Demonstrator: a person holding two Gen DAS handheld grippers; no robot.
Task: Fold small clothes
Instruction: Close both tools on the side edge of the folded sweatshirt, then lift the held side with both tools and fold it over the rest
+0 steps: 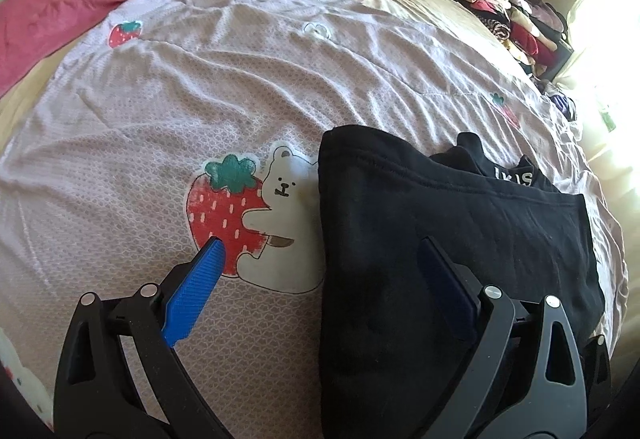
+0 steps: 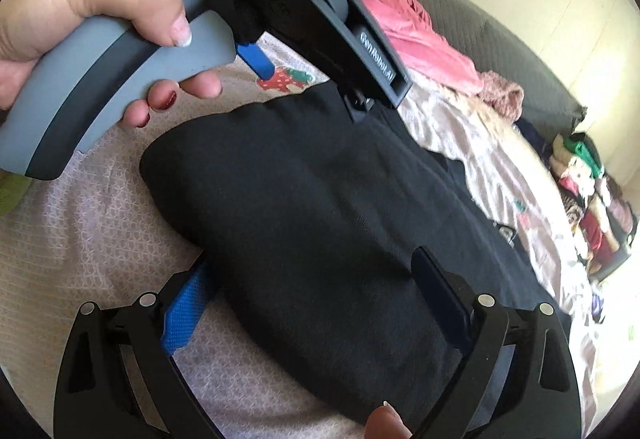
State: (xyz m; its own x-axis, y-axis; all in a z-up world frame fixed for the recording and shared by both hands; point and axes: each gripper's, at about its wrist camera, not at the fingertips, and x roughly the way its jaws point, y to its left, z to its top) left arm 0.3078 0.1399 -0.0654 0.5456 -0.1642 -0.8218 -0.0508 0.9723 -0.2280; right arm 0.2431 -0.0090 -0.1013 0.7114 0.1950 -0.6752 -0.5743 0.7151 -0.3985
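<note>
One black garment lies on the strawberry-print bedspread, long axis running away from both cameras; two grippers, left and right, hover spread open, grasping nothing

Left wrist view looked down close along its fingers across the bedspread. Right wrist view faced leftward, close over the same black garment; both shared the clothes pile.
</note>
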